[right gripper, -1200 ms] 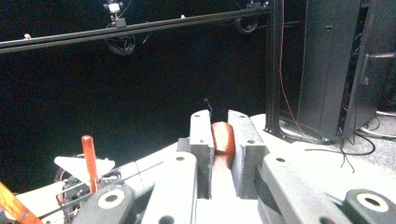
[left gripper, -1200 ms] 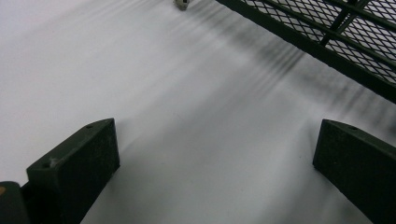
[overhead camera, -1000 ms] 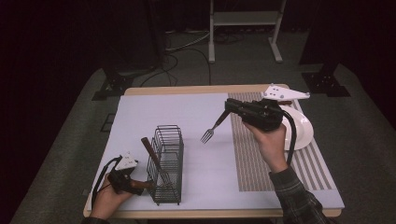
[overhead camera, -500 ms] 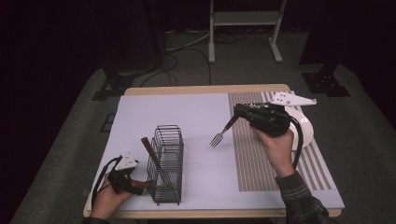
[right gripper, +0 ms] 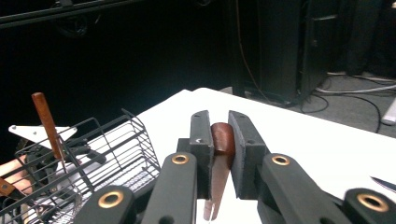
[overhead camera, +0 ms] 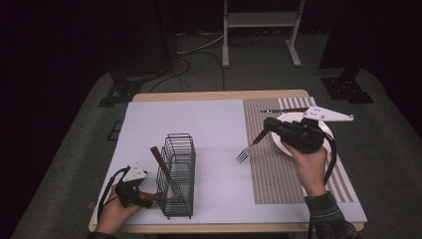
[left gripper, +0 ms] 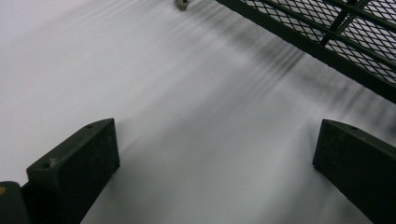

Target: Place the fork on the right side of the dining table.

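left gripper [overhead camera: 130, 186] low at near table edge, jaws wide apart, right gripper [overhead camera: 291, 134] raised, pointing left, jaws clamped, right hand [overhead camera: 311, 167] under it

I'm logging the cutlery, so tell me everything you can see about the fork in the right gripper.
The fork has a reddish-brown, wood-looking handle and silvery metal tines. The right gripper is shut on the handle end, its two black pads pressing either side. The fork slants down and left from the jaws, tines lowest, above the edge of the striped placemat. Whether the tines touch the surface is unclear.

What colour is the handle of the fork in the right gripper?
Reddish-brown wood; the fork handle shows best in the right gripper view.
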Demonstrator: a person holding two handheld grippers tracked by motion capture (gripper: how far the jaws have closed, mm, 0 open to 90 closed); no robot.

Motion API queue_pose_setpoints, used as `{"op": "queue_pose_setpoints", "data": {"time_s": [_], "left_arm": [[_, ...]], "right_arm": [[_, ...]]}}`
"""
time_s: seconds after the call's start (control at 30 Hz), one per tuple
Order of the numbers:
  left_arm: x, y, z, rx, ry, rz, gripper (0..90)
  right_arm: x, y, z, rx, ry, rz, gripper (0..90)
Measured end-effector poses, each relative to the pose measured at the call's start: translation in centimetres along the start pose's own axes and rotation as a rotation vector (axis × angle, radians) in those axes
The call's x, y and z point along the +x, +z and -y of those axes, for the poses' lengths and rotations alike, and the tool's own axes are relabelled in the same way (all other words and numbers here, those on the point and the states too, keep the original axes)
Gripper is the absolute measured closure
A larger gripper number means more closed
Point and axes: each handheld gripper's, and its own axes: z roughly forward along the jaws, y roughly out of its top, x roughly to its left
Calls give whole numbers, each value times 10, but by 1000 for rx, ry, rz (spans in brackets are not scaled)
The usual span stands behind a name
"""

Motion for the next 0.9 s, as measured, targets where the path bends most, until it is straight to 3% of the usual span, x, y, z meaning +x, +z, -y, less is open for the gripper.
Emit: {"op": "queue_pose_setpoints", "data": {"time_s": [0.47,0.9], "left_arm": [[0,0,0,-1,-2,0,0],[0,0,0,-1,-2,0,0]], "right_arm": [[-14,-34,11,-17,43,69,803],[-22,-56,30,14,65,144,802]]}}
